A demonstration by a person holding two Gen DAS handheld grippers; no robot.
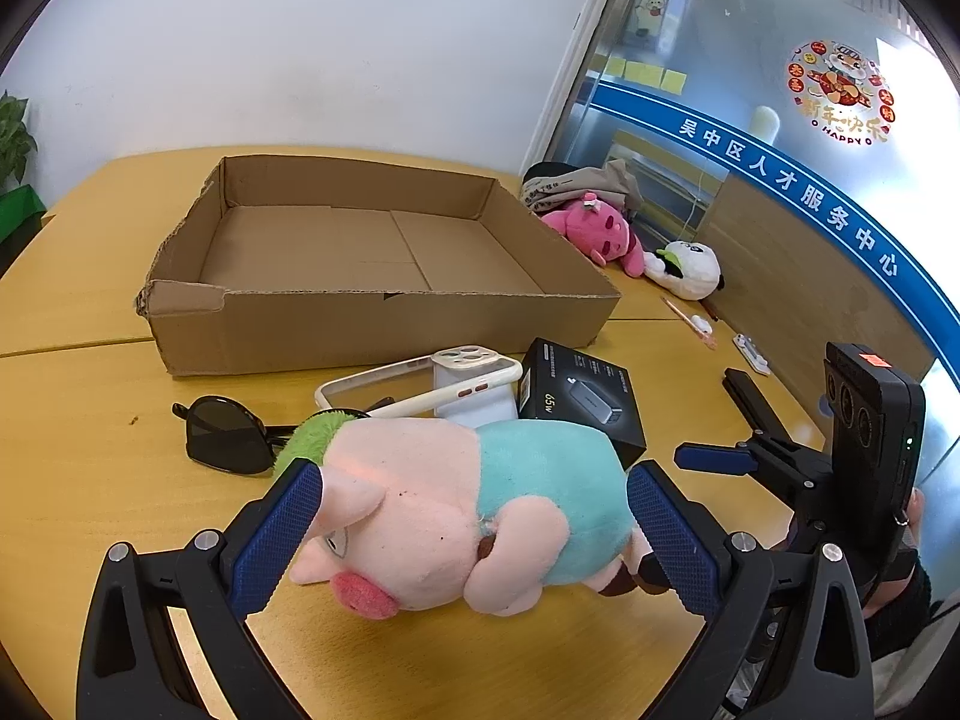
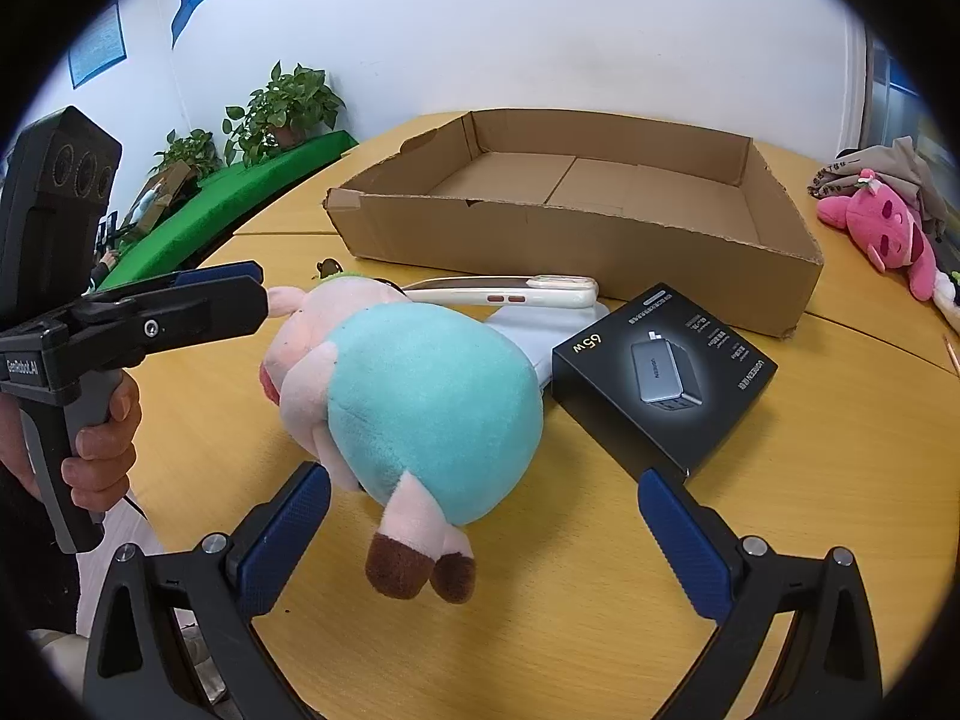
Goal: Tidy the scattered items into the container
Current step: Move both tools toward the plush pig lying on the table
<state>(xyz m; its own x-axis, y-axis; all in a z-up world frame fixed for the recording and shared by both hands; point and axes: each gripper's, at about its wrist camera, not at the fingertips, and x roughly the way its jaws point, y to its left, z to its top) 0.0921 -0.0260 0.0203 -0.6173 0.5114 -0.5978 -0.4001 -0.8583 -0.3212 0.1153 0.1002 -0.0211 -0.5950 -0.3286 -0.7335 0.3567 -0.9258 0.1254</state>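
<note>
**On the table: one plush pig between wide tongs, one box waiting**

On the yellow wooden table (image 1: 72, 480) lay one soft pig toy (image 1: 456, 516) of pink plush with a teal body, green fuzzy hair and brown hooves. It rested on its side near the front edge, in front of one shallow cardboard box (image 1: 372, 276) with torn, ragged walls and a bare floor. The left tongs (image 1: 474, 540) stood spread wide, their blue ribbed pads flanking the pig's head and rear; whether the pads pressed the plush could not be told. The right tongs (image 2: 483, 534) were likewise spread, released, with the pig's hooves between them and nothing gripped. A hand (image 2: 102, 438) held the left handle.

Between pig and box lay one pair of dark sunglasses (image 1: 225, 435), one cream phone case (image 1: 420, 387) of smooth plastic, and one matte black charger carton (image 1: 579, 405). The pig hid part of the glasses and most of a pale item under the case. At the table's far side lay one pink plush toy (image 1: 600, 231) and one white plush toy (image 1: 690, 270), with a crumpled cloth bundle (image 1: 576, 183) behind them, hard to make out.
</note>
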